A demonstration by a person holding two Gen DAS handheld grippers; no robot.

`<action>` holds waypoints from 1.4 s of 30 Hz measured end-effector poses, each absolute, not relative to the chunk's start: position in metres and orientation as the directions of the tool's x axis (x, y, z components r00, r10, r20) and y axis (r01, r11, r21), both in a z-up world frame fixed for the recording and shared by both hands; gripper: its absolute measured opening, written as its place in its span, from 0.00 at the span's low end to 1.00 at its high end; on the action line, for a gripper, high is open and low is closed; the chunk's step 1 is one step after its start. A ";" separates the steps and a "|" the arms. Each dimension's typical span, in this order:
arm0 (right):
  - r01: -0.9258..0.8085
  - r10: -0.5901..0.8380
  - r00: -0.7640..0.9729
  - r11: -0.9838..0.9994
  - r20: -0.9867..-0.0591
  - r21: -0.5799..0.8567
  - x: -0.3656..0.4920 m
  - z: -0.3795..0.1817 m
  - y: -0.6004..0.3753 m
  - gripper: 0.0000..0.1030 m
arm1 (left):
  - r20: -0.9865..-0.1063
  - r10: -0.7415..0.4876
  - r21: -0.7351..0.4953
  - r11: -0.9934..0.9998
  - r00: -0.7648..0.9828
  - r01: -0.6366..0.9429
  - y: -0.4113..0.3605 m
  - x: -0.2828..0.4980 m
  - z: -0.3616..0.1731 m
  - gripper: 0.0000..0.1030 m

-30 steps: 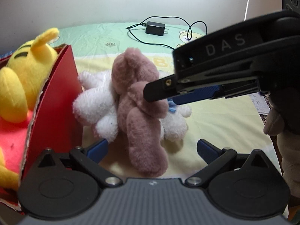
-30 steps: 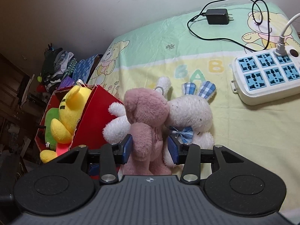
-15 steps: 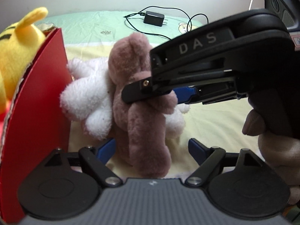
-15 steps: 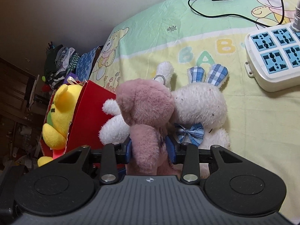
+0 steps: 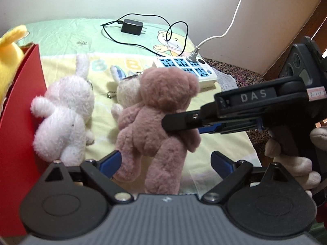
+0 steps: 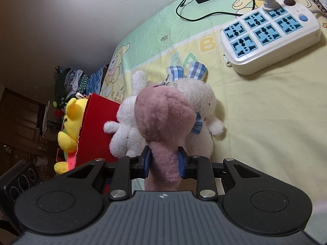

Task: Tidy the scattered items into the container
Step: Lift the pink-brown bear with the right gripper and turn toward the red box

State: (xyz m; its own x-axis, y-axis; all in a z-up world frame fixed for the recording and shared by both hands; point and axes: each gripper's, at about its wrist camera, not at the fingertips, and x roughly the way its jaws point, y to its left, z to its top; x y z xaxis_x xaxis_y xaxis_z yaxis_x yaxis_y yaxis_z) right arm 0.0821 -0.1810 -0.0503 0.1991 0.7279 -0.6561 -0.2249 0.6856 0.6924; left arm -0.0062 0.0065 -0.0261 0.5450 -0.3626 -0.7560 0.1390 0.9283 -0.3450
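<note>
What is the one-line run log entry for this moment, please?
right tool: shut on pink bear | left tool: open | red box: beside white bunny

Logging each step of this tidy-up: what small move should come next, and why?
Probably carry the pink bear left, over the red box: the right tool is shut on it and it hangs above the bed, while the left tool is open.

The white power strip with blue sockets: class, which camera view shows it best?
The right wrist view: the white power strip with blue sockets shows whole, all six sockets facing the camera. The left wrist view shows it smaller, its near edge hidden behind the pink plush bear.
</note>
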 end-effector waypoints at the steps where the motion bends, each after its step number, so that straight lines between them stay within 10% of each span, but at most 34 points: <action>1: -0.219 0.726 0.204 0.687 -0.656 0.693 0.082 -0.052 -0.184 0.28 | -0.759 -0.365 -0.350 0.927 0.539 0.135 0.006 -0.003 -0.028 0.91; 34: -0.165 0.812 0.205 0.579 -0.546 0.799 0.112 -0.107 -0.195 0.61 | -0.817 -0.330 -0.292 0.944 0.472 0.155 -0.014 0.054 -0.062 0.77; 42: -0.173 0.823 0.172 0.566 -0.541 0.806 0.110 -0.105 -0.176 0.56 | -0.820 -0.345 -0.340 0.936 0.456 0.097 0.001 0.051 -0.065 0.72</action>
State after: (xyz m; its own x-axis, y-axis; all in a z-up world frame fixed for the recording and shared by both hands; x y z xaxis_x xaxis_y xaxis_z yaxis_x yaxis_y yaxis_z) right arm 0.1102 -0.1761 -0.1051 0.1715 0.8230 -0.5415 -0.1732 0.5663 0.8058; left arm 0.0511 0.0014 -0.0651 0.4559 -0.3452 -0.8204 0.0973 0.9355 -0.3396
